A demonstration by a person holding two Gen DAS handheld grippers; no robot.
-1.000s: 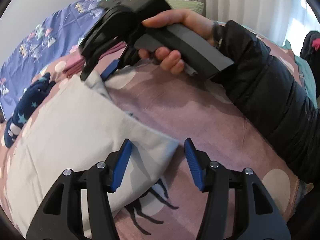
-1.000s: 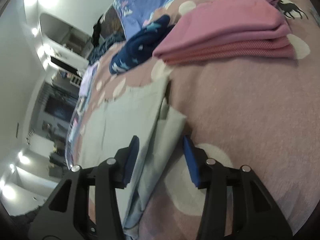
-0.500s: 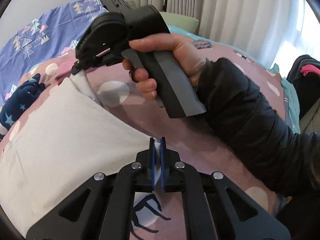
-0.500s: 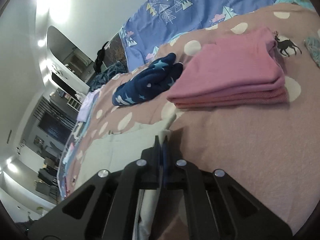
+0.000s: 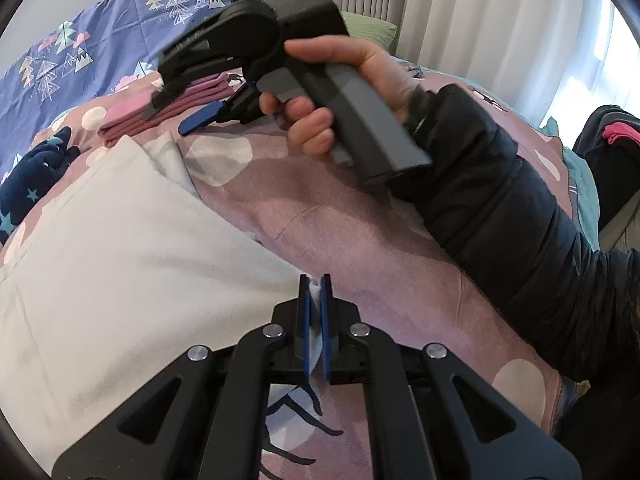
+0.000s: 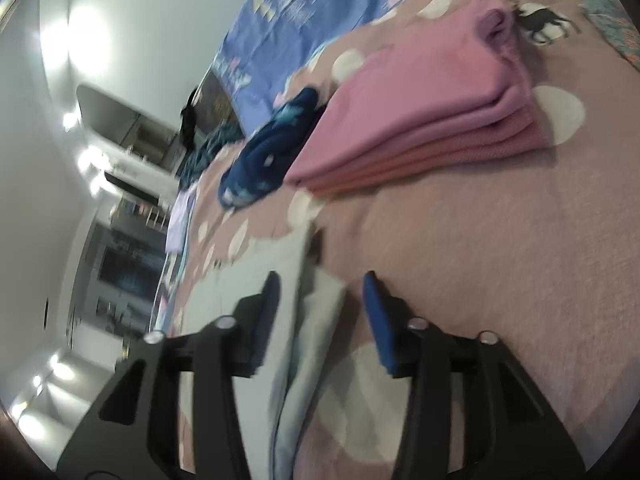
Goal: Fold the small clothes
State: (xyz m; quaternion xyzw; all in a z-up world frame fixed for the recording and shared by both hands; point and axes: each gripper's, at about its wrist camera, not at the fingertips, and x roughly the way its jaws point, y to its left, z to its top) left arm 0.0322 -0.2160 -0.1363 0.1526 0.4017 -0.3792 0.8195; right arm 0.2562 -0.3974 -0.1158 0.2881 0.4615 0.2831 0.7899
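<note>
A pale grey garment (image 5: 132,264) lies spread on the pink dotted bedspread (image 5: 360,232). My left gripper (image 5: 315,300) is shut on its near corner, with cloth between the blue pads. My right gripper (image 6: 320,300) is open above the garment's far corner (image 6: 320,292), which lies loose on the bed. In the left wrist view the right gripper (image 5: 188,116) hovers open just above that far corner (image 5: 168,156), held by a hand in a black sleeve.
A folded pink stack (image 6: 420,120) and a navy star-print garment (image 6: 268,156) lie beyond the grey garment. A blue patterned sheet (image 5: 80,52) covers the bed's far side. Curtains (image 5: 460,20) hang behind. Dark clothes (image 5: 612,144) sit at the right.
My right gripper has opened and let go of the garment's far corner, which dropped back onto the bed. My left gripper stays shut on the near corner.
</note>
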